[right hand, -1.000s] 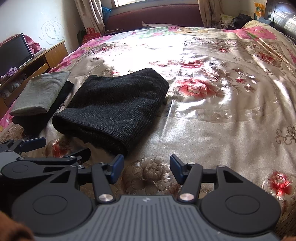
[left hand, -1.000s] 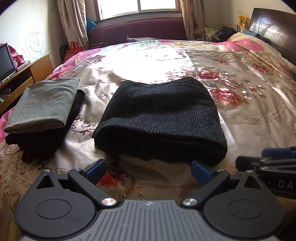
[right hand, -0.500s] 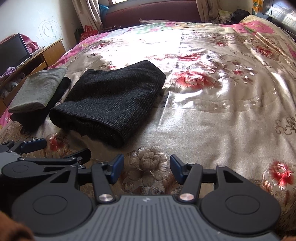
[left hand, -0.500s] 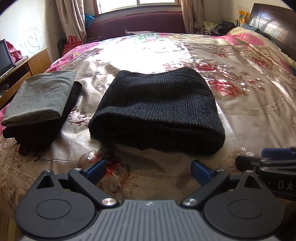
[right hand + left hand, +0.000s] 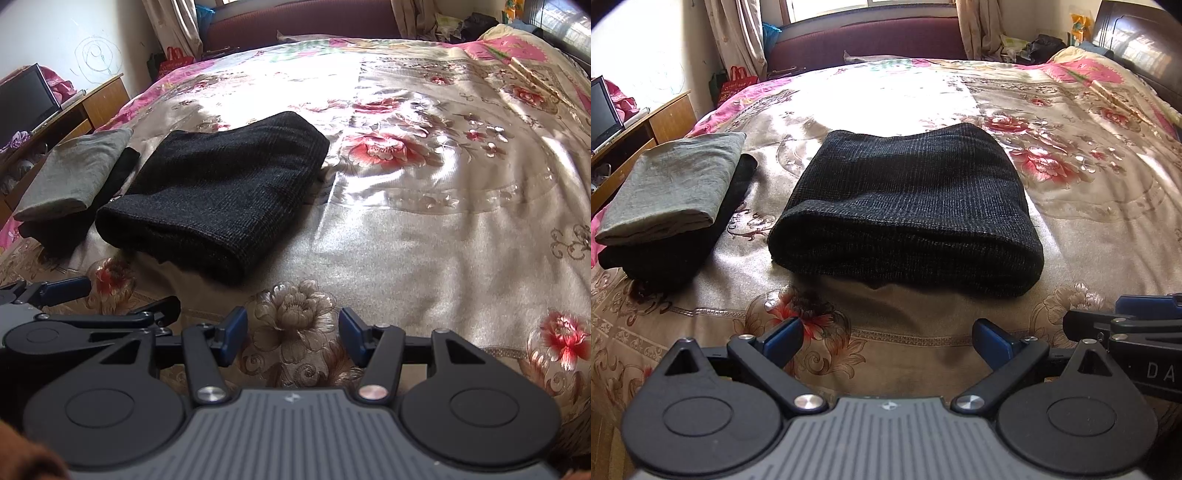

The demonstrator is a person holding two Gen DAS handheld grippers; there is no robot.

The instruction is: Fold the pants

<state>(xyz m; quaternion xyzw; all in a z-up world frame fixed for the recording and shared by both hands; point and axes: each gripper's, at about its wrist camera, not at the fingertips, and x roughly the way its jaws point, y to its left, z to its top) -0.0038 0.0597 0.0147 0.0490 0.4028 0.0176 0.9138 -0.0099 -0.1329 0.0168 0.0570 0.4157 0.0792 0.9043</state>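
Folded black pants (image 5: 905, 206) on bed (image 5: 1089, 206); both tools, left (image 5: 886, 341) and right (image 5: 291, 338), gape empty; right view alone shows wall scribble (image 5: 96, 59).

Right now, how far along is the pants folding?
Looks nearly done: the black pants lie folded in a compact bundle on the bedspread. Nothing is in hand; the left tool and right tool are open and apart from it. Possibly left: moving them to the folded stack beside them.

Sunlight from a curtained window (image 5: 868, 3) falls across the floral bedspread (image 5: 1089, 192); a wooden desk (image 5: 646, 129) stands left.
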